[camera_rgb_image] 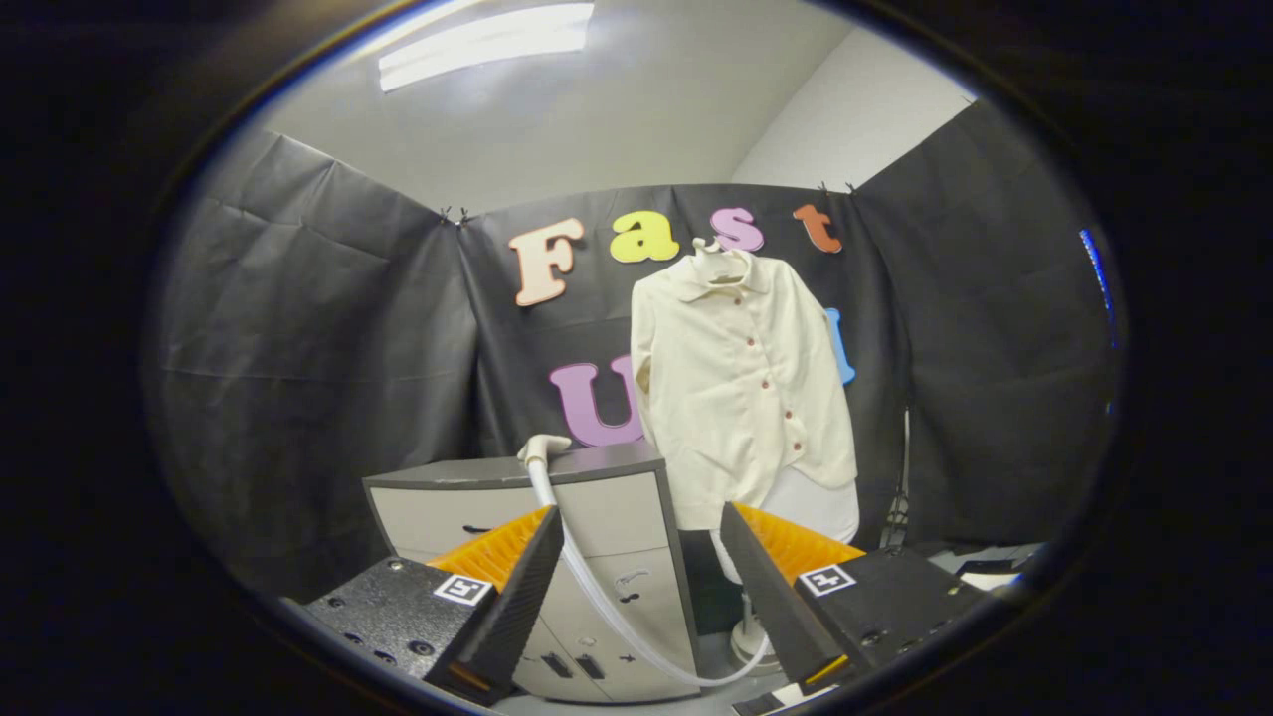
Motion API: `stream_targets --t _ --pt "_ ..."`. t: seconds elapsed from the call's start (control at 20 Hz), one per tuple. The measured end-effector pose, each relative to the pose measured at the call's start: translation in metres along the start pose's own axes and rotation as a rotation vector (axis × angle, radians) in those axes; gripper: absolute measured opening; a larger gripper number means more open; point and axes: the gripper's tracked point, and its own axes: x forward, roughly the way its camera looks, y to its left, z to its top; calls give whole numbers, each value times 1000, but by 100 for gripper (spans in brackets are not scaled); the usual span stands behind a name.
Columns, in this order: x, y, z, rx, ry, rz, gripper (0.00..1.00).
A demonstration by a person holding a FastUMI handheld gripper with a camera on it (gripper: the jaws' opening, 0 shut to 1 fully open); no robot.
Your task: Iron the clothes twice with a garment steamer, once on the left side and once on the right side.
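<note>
From my seat, the black cloth wall (298, 348) takes up most of what I see, wrapping around the booth from nine o'clock to three. Next in size is the grey drawer cabinet (607, 557), straight ahead of the fingers and a touch toward eleven o'clock, its drawer fronts facing me.

The cream shirt (741, 378) hangs at roughly one o'clock beyond the fingers, just to the right of the cabinet. Its long axis runs vertically, collar up and hem down, buttoned front turned toward me, with a row of dark buttons down the middle. Below the hem I see a white stand (751, 636) reaching to the floor.

The steamer head (542, 447) lies on the cabinet top near its front edge at twelve o'clock, its nozzle pointing right, toward the shirt. Its white hose (607, 607) drops down the cabinet front and curves right toward the stand's base.

My gripper (636, 587) is spread wide with nothing between the fingers; the cabinet and hose show through the gap. Each finger body carries a small square black-and-white marker; I can read no brand or label on anything.
</note>
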Motion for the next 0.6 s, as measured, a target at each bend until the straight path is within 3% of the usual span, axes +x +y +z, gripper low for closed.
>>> stream_targets --t 0.3,0.6 --pt "41 30 12 11 0 74 96" --pt "109 47 26 -20 37 109 96"
